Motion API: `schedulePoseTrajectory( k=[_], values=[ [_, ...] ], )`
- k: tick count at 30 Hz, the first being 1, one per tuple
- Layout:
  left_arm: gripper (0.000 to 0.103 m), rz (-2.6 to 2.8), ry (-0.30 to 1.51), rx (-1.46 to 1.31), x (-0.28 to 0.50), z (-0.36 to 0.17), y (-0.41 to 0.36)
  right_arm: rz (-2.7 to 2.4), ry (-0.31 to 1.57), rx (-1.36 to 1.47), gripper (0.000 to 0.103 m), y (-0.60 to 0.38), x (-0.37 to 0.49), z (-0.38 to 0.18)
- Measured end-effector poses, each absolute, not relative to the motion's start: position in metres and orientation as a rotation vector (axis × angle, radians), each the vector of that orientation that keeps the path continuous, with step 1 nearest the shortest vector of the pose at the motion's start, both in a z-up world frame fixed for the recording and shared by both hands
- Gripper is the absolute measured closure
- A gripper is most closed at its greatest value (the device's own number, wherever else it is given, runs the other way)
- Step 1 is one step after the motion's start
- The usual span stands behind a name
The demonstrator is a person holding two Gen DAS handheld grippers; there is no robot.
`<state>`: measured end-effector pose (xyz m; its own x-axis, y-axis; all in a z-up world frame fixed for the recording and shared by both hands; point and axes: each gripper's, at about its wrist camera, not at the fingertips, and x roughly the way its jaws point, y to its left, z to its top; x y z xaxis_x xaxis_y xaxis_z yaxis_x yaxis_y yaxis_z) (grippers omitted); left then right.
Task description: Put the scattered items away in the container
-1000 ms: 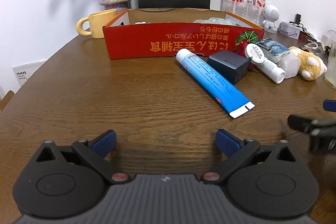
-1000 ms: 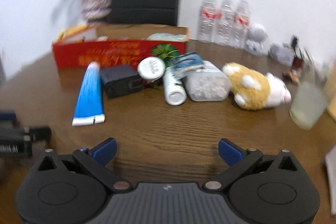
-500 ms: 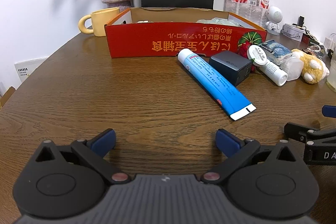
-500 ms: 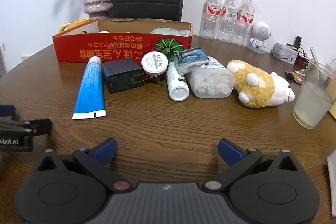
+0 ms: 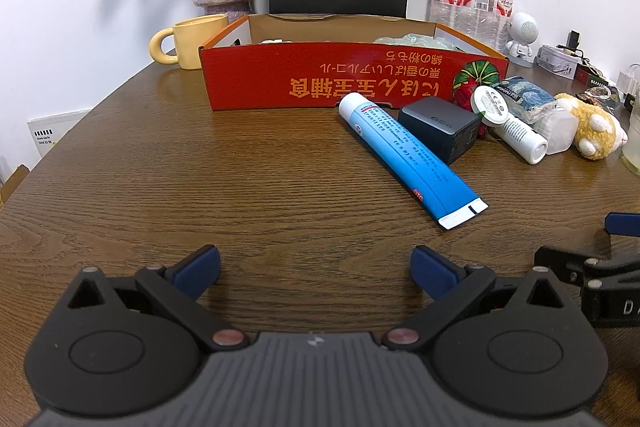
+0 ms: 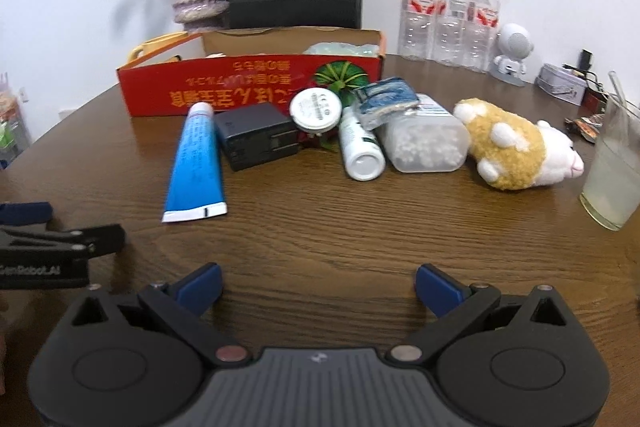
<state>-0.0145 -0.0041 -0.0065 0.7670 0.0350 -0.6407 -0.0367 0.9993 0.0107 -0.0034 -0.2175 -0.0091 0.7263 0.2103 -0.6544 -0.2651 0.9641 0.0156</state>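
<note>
Right now your left tool [image 5: 315, 263] & right tool [image 6: 318, 281] both hover wide open, empty, over the near bench [image 5: 200, 179]. Blue tube [image 5: 408, 153], charger [image 5: 440, 125], bottle [image 6: 360, 147] etc lie just in front of the red box [image 5: 340, 79] at far side

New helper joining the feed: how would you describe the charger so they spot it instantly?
Find the long red box on the wooden table. In front of its right half lies the charger, between a blue tube and a white bottle: the only dark, blocky item, with metal prongs.
</note>
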Motion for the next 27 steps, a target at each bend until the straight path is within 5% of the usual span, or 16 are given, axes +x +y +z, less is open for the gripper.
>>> schedulePoseTrajectory(
  k=[17, 22, 27],
  values=[
    [0.000, -0.096, 0.633, 0.003, 0.006, 0.015, -0.013, 0.251, 0.614, 0.011, 0.001, -0.232, 0.021, 0.010],
    [0.000, -0.129, 0.693, -0.095, 0.057, 0.015, -0.028, 0.252, 0.587, 0.047, 0.016, -0.240, 0.033, 0.019],
    [0.034, -0.129, 0.716, -0.053, 0.073, 0.005, -0.035, 0.285, 0.632, 0.051, 0.039, -0.235, 0.076, 0.022]
  ],
)
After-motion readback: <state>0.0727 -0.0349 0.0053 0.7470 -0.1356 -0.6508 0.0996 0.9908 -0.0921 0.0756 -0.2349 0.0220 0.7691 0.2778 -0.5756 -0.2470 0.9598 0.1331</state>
